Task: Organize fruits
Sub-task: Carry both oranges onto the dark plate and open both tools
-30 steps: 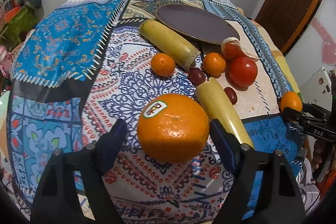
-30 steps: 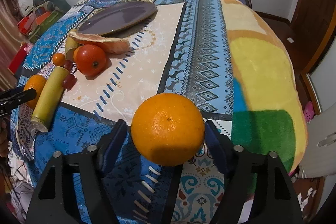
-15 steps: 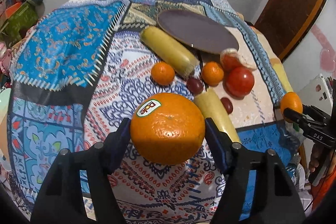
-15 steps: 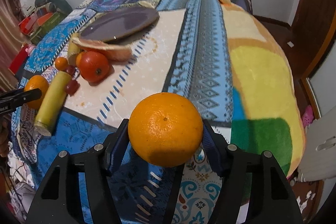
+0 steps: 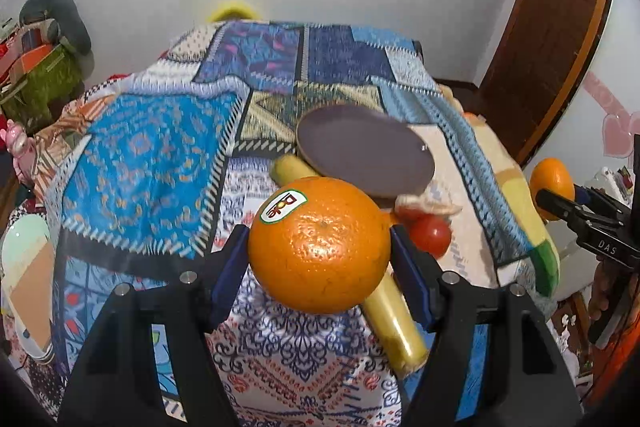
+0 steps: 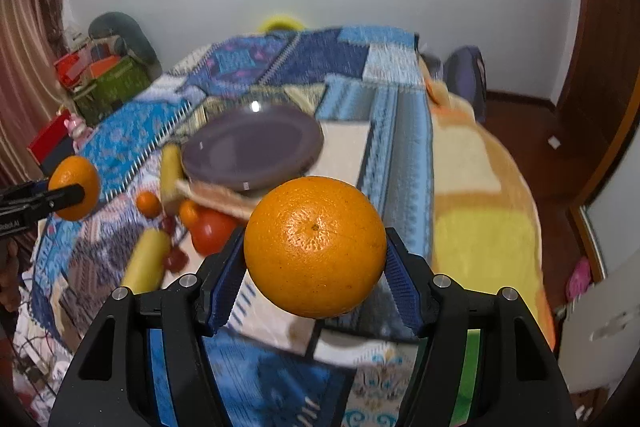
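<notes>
Both grippers have lifted and tipped up: left gripper (image 5: 319, 247) clamps the stickered orange (image 5: 319, 245) at lower centre, right gripper (image 6: 315, 247) clamps a plain orange (image 6: 315, 247) likewise, each raised level over the quilt (image 5: 144, 163); beyond, the tomato (image 5: 430, 235), then the brown plate (image 5: 364, 151).

Left gripper (image 5: 319, 259): black angular plastic frame, blue ribbed finger pads (image 5: 229, 273), silver screw heads. Right gripper (image 6: 315, 261): identical build; white lettering marks its side.
</notes>
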Available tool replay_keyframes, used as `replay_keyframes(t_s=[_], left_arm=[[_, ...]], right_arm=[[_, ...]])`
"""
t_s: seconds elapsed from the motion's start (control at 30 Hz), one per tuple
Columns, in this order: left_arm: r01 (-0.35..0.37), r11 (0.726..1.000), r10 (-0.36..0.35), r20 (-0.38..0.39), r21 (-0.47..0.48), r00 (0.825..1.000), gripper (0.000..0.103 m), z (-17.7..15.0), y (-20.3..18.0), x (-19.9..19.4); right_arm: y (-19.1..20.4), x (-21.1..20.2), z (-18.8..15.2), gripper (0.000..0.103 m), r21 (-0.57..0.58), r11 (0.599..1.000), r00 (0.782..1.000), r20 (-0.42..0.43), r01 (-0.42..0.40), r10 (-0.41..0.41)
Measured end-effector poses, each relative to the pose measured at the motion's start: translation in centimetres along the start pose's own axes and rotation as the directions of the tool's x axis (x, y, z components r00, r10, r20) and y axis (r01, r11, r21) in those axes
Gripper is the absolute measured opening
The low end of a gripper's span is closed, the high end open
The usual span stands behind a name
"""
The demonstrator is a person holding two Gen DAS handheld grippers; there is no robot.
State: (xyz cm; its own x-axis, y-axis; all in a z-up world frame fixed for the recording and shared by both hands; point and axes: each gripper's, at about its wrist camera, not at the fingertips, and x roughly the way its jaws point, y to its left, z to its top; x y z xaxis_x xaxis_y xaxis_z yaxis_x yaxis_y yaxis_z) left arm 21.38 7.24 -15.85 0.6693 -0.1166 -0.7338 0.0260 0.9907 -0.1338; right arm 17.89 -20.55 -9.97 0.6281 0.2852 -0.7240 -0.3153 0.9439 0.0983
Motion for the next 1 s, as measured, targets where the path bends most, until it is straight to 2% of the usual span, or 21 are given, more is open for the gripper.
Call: replay_keyframes(t_s=[0.27,0.5,0.77,1.0], left_arm=[[-0.001,1.000,0.000,0.076,0.006,0.997,0.069,3.3,-0.5,-0.8],[-0.007,1.000,0.007,0.115,0.002,0.993,0.069,6.4,-0.7,0.2],[0.003,1.000,-0.002,0.103,-0.010,0.995,0.069,9.1,-0.7,3.9],[-0.004,1.000,0.004,0.065,-0.001,0.998,0.069,10.4,-0.8,8.1]], right_arm=[[0.8,-0.7,3.5,0.062,-0.036,0.999,0.995,0.103,0.012,-0.008],[1.0,-0.2,6.4,0.062,-0.043,0.999,0.986,0.168,0.022,-0.014],[1.3,2.4,8.7,0.062,-0.060,0.998,0.984,0.179,0.030,-0.019],[1.4,6.0,9.3,0.062,-0.072,0.997,0.991,0.131,0.006,0.004]])
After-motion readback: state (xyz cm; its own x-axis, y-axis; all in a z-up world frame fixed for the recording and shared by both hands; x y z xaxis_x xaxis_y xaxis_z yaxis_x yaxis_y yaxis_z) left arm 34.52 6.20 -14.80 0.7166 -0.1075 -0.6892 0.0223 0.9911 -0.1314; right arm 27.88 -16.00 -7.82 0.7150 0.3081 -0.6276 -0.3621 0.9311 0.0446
